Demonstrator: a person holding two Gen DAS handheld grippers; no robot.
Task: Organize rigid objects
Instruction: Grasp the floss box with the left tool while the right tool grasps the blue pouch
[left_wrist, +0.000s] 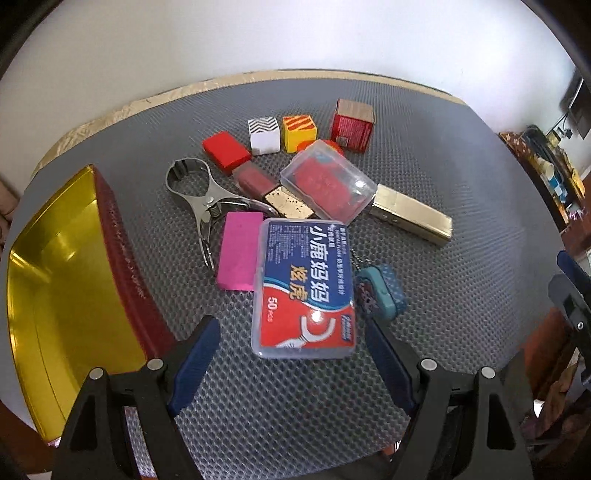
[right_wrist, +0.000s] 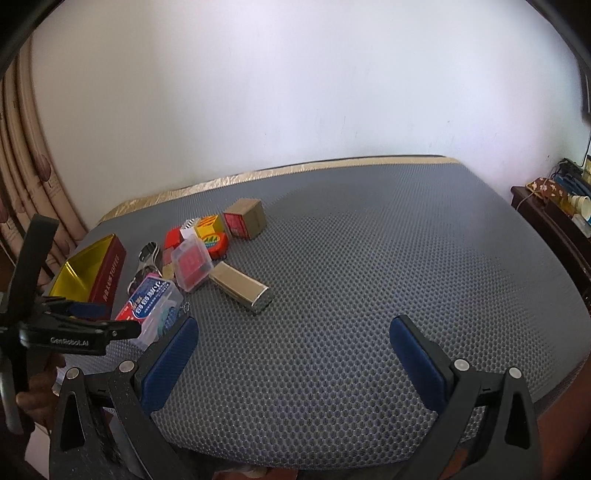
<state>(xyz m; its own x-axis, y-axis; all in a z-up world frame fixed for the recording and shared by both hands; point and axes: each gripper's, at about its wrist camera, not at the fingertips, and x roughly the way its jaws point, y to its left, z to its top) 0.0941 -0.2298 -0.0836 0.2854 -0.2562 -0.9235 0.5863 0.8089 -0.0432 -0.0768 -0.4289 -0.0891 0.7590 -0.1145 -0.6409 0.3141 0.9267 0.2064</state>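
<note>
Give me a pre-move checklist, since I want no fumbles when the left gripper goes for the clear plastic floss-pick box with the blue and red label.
1. Left gripper open: ok, both jaws spread wide.
2. Clear plastic floss-pick box with the blue and red label between the fingers: ok, its near end sits in the gap.
3. Box free of neighbours: not ok, the pink rectangular block and small teal keychain case flank it closely.
4. Open gold-lined red tin ready: ok, nothing visible inside.
5. Right gripper clear: ok, open over bare grey mesh mat.
</note>
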